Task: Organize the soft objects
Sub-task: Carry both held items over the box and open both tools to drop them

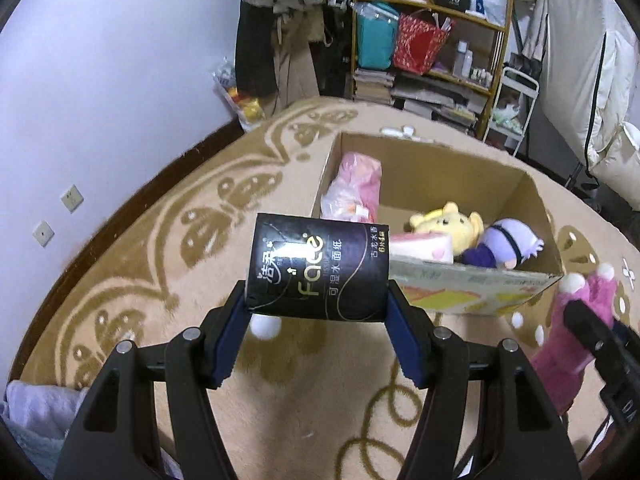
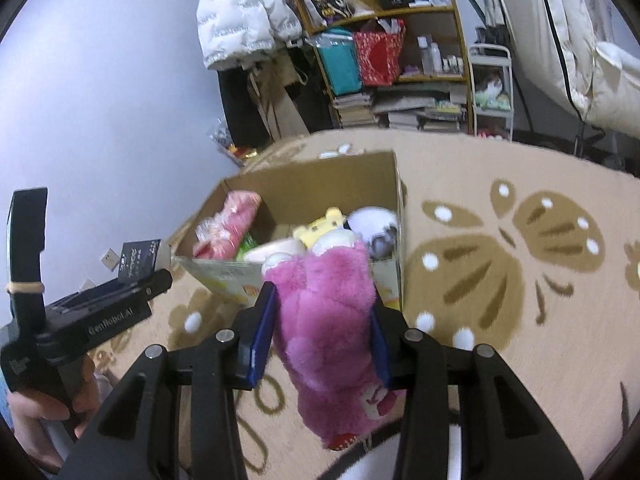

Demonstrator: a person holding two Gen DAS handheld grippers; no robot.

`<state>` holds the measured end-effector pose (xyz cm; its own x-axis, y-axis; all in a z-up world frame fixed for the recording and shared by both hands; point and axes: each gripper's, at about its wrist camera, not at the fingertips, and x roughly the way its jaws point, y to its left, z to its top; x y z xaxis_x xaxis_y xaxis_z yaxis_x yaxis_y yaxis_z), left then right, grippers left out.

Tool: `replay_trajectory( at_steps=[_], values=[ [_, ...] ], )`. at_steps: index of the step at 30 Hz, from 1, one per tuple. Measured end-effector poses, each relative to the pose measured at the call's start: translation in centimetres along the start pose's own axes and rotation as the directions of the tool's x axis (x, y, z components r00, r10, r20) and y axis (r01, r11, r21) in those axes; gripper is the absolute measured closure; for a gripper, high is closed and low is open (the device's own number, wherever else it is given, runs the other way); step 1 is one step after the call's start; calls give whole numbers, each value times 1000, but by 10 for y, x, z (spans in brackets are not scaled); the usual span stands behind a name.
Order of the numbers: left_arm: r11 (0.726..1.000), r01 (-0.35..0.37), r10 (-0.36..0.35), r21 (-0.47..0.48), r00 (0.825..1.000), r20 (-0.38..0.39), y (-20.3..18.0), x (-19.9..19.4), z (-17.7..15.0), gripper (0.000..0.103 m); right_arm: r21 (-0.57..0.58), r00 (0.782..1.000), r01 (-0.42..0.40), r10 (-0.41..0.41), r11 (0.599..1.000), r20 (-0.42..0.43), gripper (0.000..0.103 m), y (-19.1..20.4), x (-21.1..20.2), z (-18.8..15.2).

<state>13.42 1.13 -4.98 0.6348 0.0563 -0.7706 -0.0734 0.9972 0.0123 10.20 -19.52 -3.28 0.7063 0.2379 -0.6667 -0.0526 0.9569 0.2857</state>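
Note:
My left gripper [image 1: 316, 304] is shut on a black tissue pack [image 1: 318, 270] and holds it in the air just in front of an open cardboard box [image 1: 480, 284]. My right gripper [image 2: 322, 320] is shut on a pink plush bear [image 2: 332, 332] and holds it near the box [image 2: 308, 176]. The box holds a yellow plush [image 1: 448, 222], a purple plush [image 1: 506, 240], a pink pack [image 1: 356, 184] and a white-pink pack [image 1: 422, 246]. The pink bear [image 1: 568, 344] shows at the right of the left wrist view. The left gripper and tissue pack [image 2: 138, 260] show at the left of the right wrist view.
The box stands on a beige patterned carpet [image 1: 224, 208]. A wooden shelf [image 1: 436, 44] full of bags and books stands behind it, with hanging coats [image 2: 244, 16] beside it. A white bedding pile [image 2: 580, 40] is at the right. A pale cloth [image 1: 36, 420] lies at bottom left.

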Motion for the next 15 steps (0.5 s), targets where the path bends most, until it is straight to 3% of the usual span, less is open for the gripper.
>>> replay_trajectory(
  at_steps=[7, 15],
  values=[
    [999, -13, 9, 40, 995, 96, -4, -16, 14, 39, -21, 998, -9, 10, 1000, 55, 59, 2, -4, 31],
    [997, -39, 29, 71, 991, 127, -7, -13, 35, 39, -31, 995, -2, 5, 1000, 105, 59, -2, 1, 68]
  ],
)
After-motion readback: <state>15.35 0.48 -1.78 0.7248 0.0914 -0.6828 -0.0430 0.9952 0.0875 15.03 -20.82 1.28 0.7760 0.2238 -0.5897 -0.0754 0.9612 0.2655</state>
